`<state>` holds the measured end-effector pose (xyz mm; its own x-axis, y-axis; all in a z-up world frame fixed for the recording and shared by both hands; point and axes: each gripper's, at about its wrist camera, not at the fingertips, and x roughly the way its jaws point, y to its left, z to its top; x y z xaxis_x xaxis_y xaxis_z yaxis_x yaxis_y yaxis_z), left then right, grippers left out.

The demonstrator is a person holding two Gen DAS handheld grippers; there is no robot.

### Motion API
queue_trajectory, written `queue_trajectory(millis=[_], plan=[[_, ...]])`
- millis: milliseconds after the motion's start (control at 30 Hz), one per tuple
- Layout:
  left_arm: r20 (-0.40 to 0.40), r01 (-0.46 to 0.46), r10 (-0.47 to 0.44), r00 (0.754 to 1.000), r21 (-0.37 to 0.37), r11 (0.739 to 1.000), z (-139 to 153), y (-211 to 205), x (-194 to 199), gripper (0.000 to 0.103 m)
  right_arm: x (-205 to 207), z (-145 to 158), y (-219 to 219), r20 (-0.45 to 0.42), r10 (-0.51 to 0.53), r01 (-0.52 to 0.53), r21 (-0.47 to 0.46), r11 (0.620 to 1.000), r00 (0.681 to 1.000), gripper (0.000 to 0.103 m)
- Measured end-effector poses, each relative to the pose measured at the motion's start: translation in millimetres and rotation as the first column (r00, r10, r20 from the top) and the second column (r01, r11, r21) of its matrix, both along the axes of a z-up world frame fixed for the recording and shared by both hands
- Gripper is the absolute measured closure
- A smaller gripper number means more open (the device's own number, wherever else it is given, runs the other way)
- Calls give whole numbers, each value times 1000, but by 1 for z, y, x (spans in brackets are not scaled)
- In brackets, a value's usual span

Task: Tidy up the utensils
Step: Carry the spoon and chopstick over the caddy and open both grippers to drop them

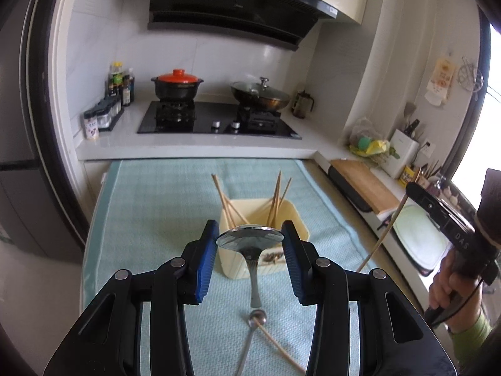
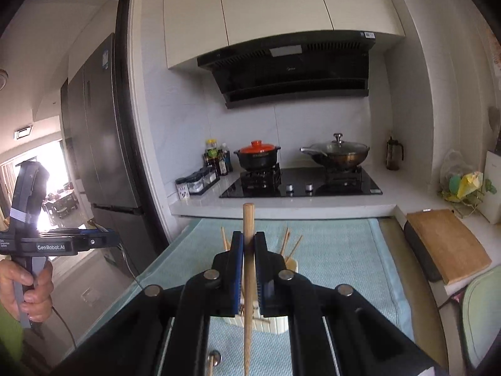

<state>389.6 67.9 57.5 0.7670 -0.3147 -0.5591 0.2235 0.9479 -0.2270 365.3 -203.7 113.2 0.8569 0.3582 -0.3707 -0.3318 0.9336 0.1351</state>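
The left hand-held gripper (image 1: 250,238) squeezes the bowl of a shiny metal spoon (image 1: 252,250), handle hanging down. The right hand-held gripper (image 2: 249,250) is clamped on a long wooden chopstick (image 2: 248,219). Both hang over the cream plastic box (image 1: 297,225) near the desk's (image 1: 156,203) middle, likely ready to drop in with the other chopsticks.

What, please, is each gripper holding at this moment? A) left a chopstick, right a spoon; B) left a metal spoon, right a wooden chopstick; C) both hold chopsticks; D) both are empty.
B: the left gripper clamps the bowl of a metal spoon, handle hanging down, while the right gripper is shut on an upright wooden chopstick.
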Motion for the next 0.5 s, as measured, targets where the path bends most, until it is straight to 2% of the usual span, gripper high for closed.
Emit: queue_trajectory(millis=[133, 233, 367, 500], plan=[[56, -9, 9, 998, -6, 1000, 27, -6, 25, 62, 22, 22, 4, 81, -16, 14, 19, 1000, 997, 96], [75, -16, 17, 997, -5, 1000, 36, -15, 49, 62, 44, 32, 11, 123, -20, 18, 16, 1000, 992, 96], [56, -28, 28, 998, -2, 1000, 28, -27, 86, 62, 79, 27, 21, 150, -21, 20, 7, 1000, 988, 96], [2, -43, 43, 999, 4, 999, -1, -36, 121, 62, 114, 1, 31, 129, -1, 3, -11, 1000, 992, 96]])
